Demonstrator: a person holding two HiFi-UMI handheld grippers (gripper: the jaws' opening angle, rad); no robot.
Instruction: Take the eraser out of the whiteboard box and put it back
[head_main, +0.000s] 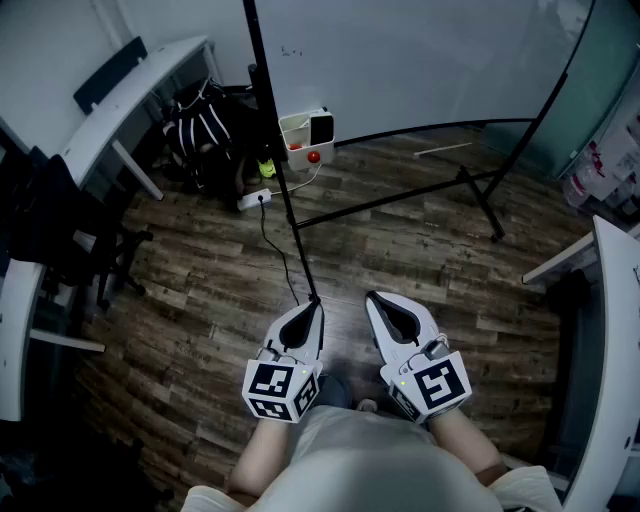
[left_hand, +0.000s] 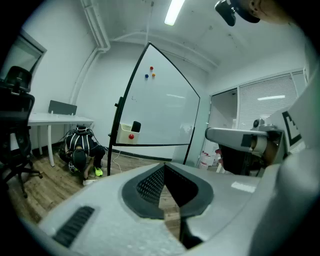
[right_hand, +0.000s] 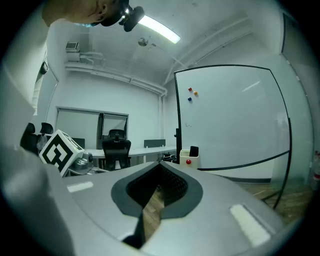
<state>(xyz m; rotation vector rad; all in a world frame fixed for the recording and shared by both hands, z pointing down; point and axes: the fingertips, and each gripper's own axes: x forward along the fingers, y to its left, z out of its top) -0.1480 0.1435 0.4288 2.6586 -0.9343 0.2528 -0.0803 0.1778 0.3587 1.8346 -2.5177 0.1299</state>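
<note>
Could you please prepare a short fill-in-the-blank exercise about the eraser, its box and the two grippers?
1. The black eraser is ____ the box.
2. The left gripper and the right gripper both have ____ jaws, with nothing between them.
3. The round mark on the box front is ____.
4. The whiteboard carries ____ small magnets.
Missing words: inside; closed; red; three.

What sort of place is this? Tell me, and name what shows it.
Most likely an office or meeting room: a large whiteboard on a black stand, a white desk by the wall, and a black office chair.
</note>
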